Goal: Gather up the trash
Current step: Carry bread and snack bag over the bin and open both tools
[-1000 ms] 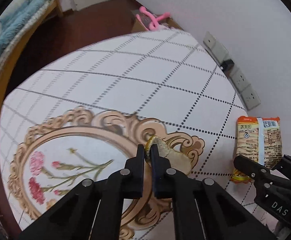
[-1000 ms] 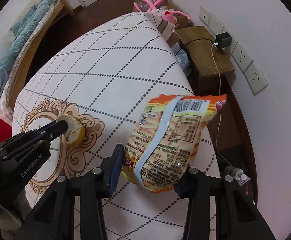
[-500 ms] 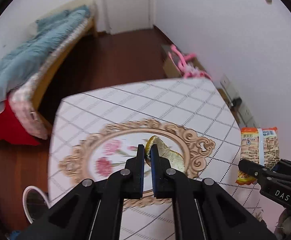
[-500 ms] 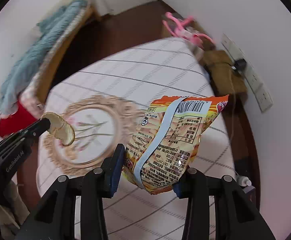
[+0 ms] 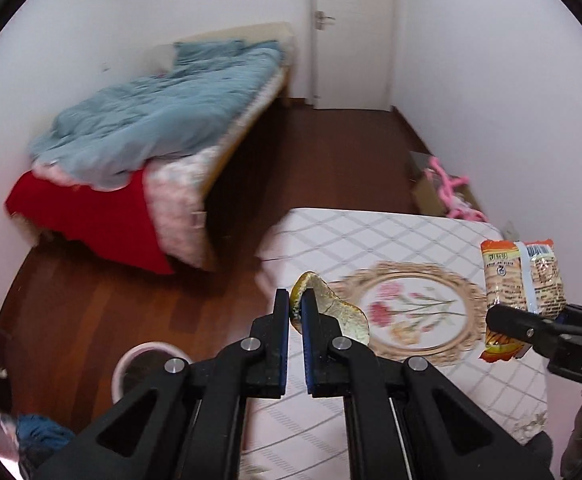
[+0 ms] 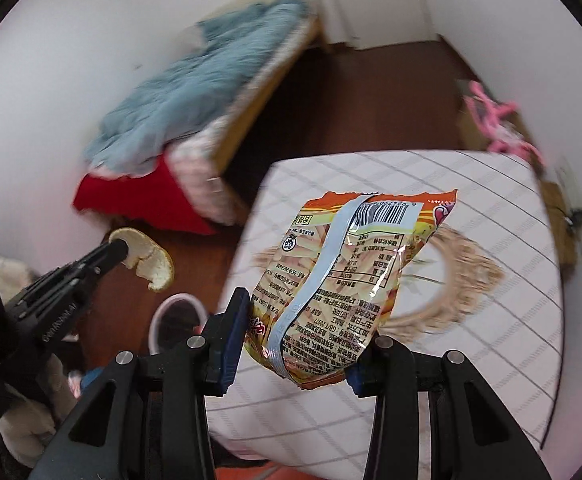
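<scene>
With the left gripper point(image 5: 296, 312) clamped on a fruit peel point(image 5: 333, 308) and the right gripper point(image 6: 297, 344) clamped on a snack wrapper point(image 6: 347, 280), both above the desk point(image 5: 391, 236), the carry step is in hand, and next both loads need bringing over the round bin point(image 6: 177, 320) on the floor to the left.

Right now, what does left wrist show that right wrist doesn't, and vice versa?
Only left wrist: the door handle, and the left tongs from behind, shut on the peel.

Only right wrist: the snack bag's barcode, the right tongs from behind, clamped on the snack bag, and the wall socket with a plug.

Both: peel, snack bag, patterned table, floor bin, bed with the blue blanket, pink toy.
</scene>
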Demonstrator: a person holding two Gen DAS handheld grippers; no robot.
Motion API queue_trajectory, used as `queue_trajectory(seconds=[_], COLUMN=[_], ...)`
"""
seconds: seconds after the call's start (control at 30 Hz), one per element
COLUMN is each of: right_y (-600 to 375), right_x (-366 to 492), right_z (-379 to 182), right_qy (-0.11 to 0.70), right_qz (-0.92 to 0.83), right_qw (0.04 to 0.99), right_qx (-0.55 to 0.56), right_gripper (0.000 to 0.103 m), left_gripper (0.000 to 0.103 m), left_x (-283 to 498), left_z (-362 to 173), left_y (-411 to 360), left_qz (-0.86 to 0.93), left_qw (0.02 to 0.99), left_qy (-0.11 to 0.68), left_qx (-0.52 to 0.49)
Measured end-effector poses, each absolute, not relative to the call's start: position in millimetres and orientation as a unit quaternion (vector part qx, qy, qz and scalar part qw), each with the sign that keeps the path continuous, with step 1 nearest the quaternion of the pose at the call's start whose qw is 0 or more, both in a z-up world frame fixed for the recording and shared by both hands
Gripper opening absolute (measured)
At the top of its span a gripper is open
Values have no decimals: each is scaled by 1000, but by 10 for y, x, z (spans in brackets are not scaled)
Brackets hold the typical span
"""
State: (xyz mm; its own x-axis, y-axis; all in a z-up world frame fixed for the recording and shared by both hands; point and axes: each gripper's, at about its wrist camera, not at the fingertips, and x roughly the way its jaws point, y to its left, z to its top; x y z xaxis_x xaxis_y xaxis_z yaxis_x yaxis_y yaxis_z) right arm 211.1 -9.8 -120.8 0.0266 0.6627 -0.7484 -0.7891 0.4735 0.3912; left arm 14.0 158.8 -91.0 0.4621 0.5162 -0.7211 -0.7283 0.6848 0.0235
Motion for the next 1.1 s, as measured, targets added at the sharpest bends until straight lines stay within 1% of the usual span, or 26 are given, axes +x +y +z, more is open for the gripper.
queue_trajectory(seconds=[0.2, 0.43, 0.67, 0.8, 0.93, 1.1], right_y=[596, 1446, 2290, 2765, 3155, 3528], right_x=[1267, 403, -169, -417, -600, -721], right_z=[-1144, -1499, -2208, -2736, -3326, -3992], right_qy=[468, 487, 515, 540, 570, 597], right_qz=[566, 600, 602, 592, 577, 554], right_qw=[672, 619, 583, 559, 532, 508], right_qx=[-95, -137, -181, -212, -244, -280], right_gripper=[43, 43, 43, 43, 43, 43], left_gripper=[3, 3, 3, 3, 4, 5], left_x=[-631, -1336, -1807, -2034, -2199, -2276], left_z=[-1030, -1386, -1994, -2485, -3083, -3594], left_y=[2071, 2671, 3264, 3631, 3971, 4148], left_qz=[425, 470, 492, 480, 465, 457], left_qw=[812, 774, 735, 710, 675, 646], left_qy=[360, 366, 382, 396, 412, 429], left_qx=[-175, -212, -266, -330, -397, -437])
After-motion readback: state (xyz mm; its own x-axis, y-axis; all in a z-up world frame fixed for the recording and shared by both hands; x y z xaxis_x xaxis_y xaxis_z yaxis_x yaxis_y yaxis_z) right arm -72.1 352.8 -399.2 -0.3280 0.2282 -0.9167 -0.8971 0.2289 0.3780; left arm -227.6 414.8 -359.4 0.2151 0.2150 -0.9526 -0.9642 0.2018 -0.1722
